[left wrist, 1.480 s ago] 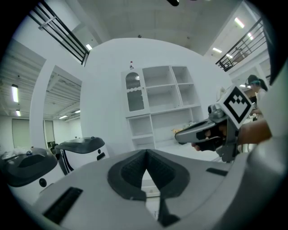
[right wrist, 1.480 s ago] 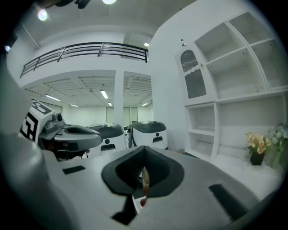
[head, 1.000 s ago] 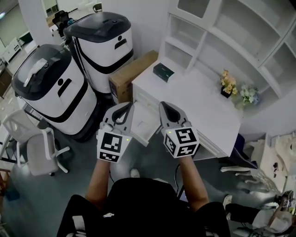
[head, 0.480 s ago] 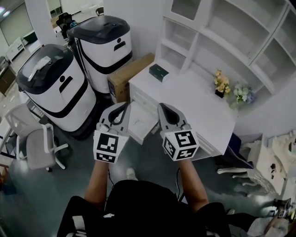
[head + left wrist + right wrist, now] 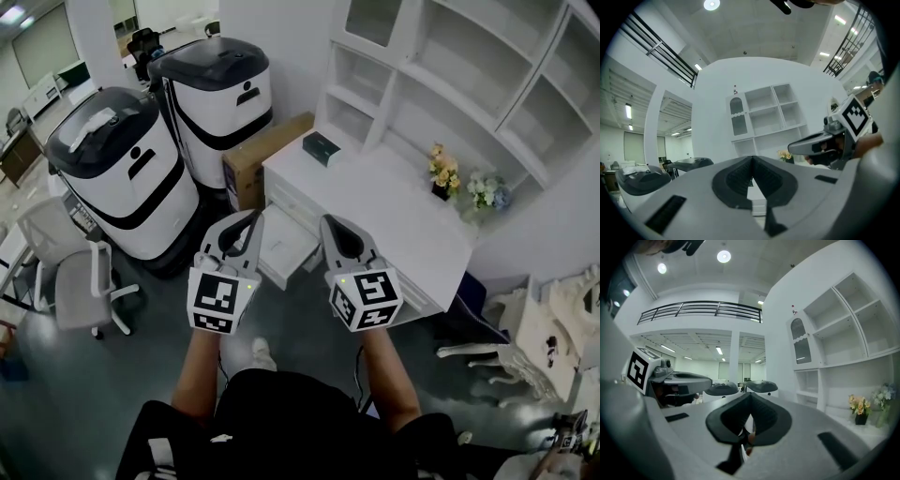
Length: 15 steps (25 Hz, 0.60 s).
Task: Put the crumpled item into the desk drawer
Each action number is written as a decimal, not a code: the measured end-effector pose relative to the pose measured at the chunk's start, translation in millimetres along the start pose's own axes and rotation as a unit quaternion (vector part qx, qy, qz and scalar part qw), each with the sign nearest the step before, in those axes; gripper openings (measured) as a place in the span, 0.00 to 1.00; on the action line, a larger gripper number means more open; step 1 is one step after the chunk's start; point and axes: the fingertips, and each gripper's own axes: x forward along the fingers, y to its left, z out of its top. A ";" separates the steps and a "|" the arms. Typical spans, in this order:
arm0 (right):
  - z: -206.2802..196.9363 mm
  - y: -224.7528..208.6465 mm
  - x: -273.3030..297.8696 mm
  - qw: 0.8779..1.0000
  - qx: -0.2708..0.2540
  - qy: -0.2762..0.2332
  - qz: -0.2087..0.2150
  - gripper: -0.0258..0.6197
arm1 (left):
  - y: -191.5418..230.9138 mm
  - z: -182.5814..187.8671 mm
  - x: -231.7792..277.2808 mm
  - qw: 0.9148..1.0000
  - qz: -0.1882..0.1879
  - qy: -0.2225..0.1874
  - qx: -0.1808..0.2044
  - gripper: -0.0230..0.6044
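Note:
The white desk (image 5: 403, 211) has its drawer (image 5: 281, 246) pulled open at the near left corner, pale inside. I can make out no crumpled item in any view. My left gripper (image 5: 246, 223) and right gripper (image 5: 333, 227) are held side by side, level, with their tips at the drawer's near edge. The left gripper (image 5: 752, 159) has its pads pressed together with nothing between them. The right gripper (image 5: 750, 397) is also shut. A small reddish speck shows in the slit under its pads; what it is I cannot tell.
Two large white-and-black machines (image 5: 122, 178) (image 5: 220, 94) and a cardboard box (image 5: 262, 155) stand left of the desk. A dark green box (image 5: 322, 147) and two flower pots (image 5: 441, 171) sit on it, under white shelves (image 5: 450, 84). An office chair (image 5: 70, 281) is at the left.
Both grippers stay shut and side by side. The desk and drawer have slid slightly left and look a little smaller, as if seen from farther back and higher.

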 end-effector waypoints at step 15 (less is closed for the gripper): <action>2.1 17.3 -50.1 1.000 -0.006 -0.009 0.010 0.03 | -35.9 7.2 -40.4 1.000 0.013 0.002 0.005 0.05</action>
